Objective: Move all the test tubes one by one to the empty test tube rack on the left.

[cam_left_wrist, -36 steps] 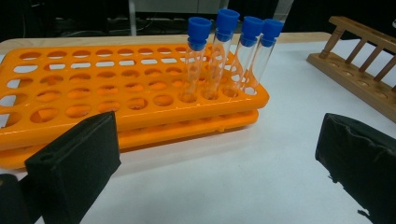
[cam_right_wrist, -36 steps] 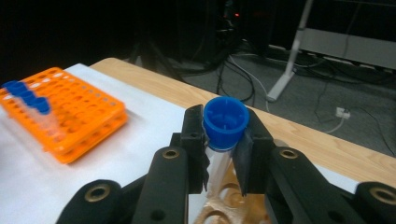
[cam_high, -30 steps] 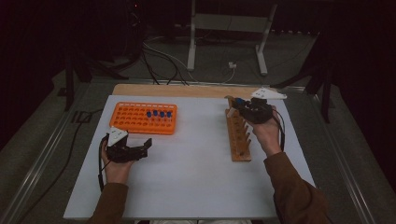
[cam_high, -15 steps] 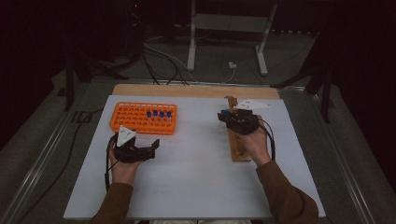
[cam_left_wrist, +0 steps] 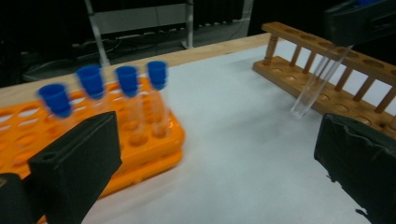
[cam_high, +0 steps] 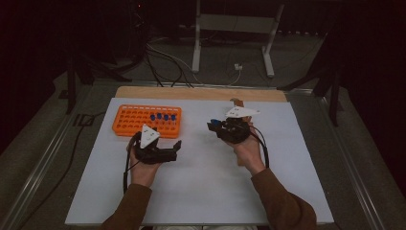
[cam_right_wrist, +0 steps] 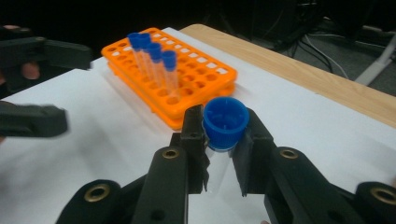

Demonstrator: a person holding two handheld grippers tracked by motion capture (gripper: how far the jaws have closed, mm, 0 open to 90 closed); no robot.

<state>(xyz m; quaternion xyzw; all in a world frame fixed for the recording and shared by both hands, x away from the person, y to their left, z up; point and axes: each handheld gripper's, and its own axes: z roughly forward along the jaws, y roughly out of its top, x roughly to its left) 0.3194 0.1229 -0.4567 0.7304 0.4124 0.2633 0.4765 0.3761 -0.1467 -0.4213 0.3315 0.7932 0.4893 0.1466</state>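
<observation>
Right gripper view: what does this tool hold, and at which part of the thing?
The right tool holds a clear test tube with a blue cap. Its pads clamp the tube just under the cap.

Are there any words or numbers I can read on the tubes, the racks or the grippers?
None can be read.
Grey plate on the left hand-held gripper: tiny dark marks, too small to read.
Blue cap of the tube in the right hand-held gripper: moulded ridges, no letters.
Orange rack and wooden rack: no writing visible.
</observation>
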